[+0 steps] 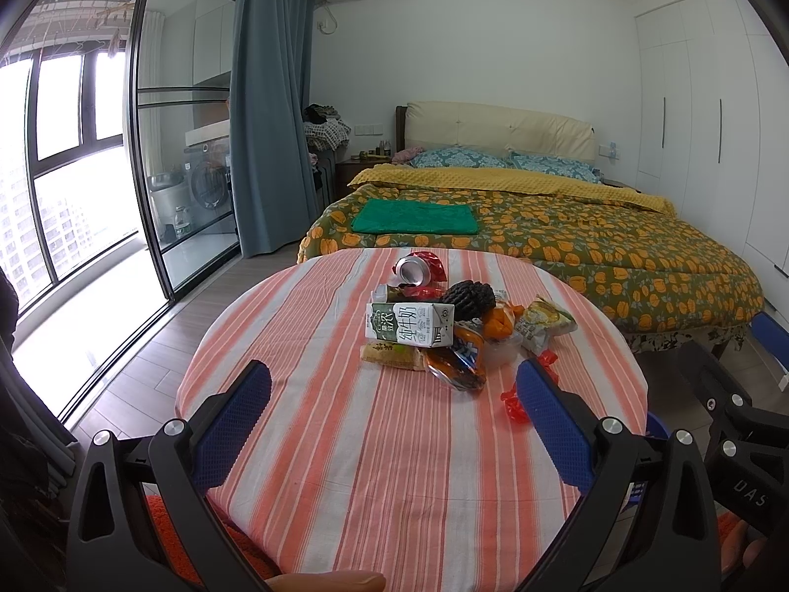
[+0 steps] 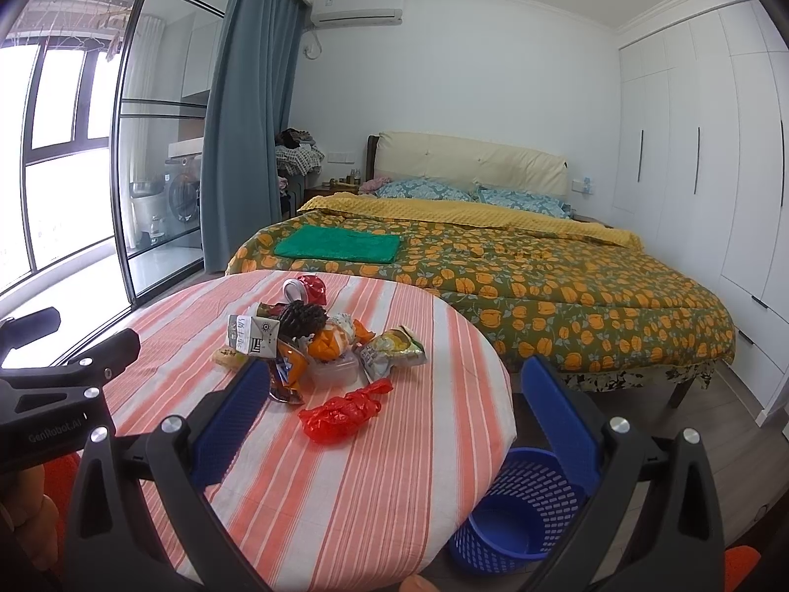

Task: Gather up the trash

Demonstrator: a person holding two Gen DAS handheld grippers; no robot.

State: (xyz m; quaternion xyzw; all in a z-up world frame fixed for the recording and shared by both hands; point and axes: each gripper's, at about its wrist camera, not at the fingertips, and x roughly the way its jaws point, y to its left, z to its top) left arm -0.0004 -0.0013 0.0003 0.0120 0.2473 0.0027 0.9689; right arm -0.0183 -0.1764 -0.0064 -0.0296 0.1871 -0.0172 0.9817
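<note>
Beyond the round striped table (image 2: pixel 345 468), a bed (image 2: pixel 542 286) fills twelve o'clock. At five o'clock stands the blue basket (image 2: pixel 518 508). Piled trash (image 1: pixel 434 330) sits mid-table. Left gripper (image 1: pixel 394 385) and right gripper (image 2: pixel 394 385) hover spread apart, empty.

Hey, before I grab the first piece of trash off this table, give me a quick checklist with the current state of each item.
1. Left gripper open and empty: ok.
2. Right gripper open and empty: ok.
3. Blue basket on the floor beside the table, upright, appears empty: ok.
4. Red plastic bag lies apart from the pile, nearest the right gripper, unobstructed: ok.
5. Milk carton rests on other wrappers, may shift when neighbours are pulled: not ok.
6. Whether the carton is empty: cannot tell.
</note>
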